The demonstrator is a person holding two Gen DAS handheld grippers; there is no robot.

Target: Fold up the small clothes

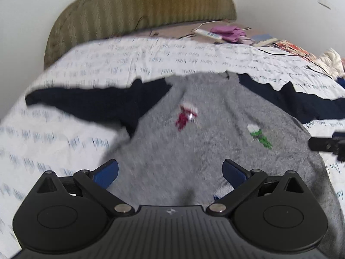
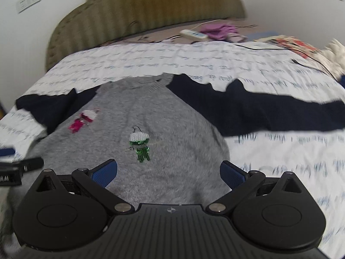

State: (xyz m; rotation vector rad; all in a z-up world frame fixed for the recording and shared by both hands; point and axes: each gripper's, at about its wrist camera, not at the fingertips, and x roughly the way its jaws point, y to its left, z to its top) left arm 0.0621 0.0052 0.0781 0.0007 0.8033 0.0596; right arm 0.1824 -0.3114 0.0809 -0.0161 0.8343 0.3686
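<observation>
Garment: small grey knit sweater with navy sleeves (image 2: 133, 151) flat on the bed, sleeves running left-right.
Fingers: left gripper (image 1: 170, 172) and right gripper (image 2: 168, 172) both spread apart (empty), just above the near hem.

A grey sweater (image 1: 194, 133) with dark navy sleeves lies spread flat on the script-printed bedsheet (image 1: 64, 146). The left gripper (image 1: 170, 173) hovers above its lower part, blue-padded fingers (image 1: 106, 172) wide apart and empty.

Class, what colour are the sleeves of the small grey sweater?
Dark navy sleeves, almost black; clearest in the right wrist view.
</observation>
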